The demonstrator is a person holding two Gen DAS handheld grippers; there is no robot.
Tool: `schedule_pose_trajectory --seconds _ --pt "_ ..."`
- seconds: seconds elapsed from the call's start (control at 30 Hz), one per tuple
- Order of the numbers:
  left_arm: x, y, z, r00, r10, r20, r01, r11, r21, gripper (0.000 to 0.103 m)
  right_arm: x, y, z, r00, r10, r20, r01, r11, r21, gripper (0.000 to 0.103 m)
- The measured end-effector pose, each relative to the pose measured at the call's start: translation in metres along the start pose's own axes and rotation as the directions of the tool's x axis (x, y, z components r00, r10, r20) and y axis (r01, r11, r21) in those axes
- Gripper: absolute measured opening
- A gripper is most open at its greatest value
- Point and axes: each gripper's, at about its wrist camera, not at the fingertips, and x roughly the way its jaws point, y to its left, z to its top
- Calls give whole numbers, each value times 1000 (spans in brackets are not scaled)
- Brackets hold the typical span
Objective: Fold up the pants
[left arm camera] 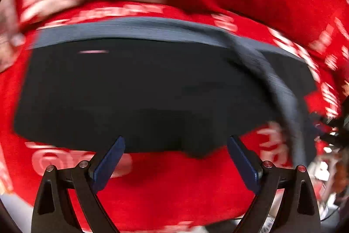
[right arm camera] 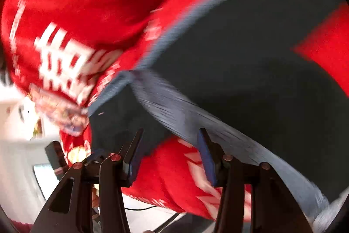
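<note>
Motion blur smears the dark pants [left arm camera: 139, 91] on the red cloth [left arm camera: 165, 189]; the left gripper [left arm camera: 175, 141] and right gripper [right arm camera: 170, 134] both gape empty just beside them.

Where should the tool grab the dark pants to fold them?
Best guess: grab the pants by the lighter grey band along their far edge, coming in flat from the near side over the red cloth. That edge looks thick and straight. Both tools, left and right, are open.

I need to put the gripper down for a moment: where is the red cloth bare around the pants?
Bare red printed cloth lies between the dark navy pants' near edge and the open left gripper. More shows beyond the grey waistband. The right side is crowded: the waistband folds over there, near the open right gripper.
</note>
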Motion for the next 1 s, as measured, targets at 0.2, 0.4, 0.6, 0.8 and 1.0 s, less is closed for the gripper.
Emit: schedule_pose_trajectory --seconds 0.2,0.4,0.6,0.8,1.0 --pt "50 -108 12 983 -152 -100 162 980 111 96 -61 -121 -77 989 -118 93 92 966 242 52" --pt "82 -169 8 975 -144 -167 174 968 180 96 -76 -181 -128 977 -193 91 157 939 307 52" --pt "99 -194 2 968 -141 -206 181 965 191 96 -62 -201 -136 991 -64 121 24 952 307 49" --pt "106 -210 4 945 -193 -265 245 952 182 37 -74 -199 -129 991 52 122 -82 962 262 4" --pt "85 -231 32 941 -247 -231 290 940 178 37 -120 -169 -82 972 138 192 -169 973 156 3"
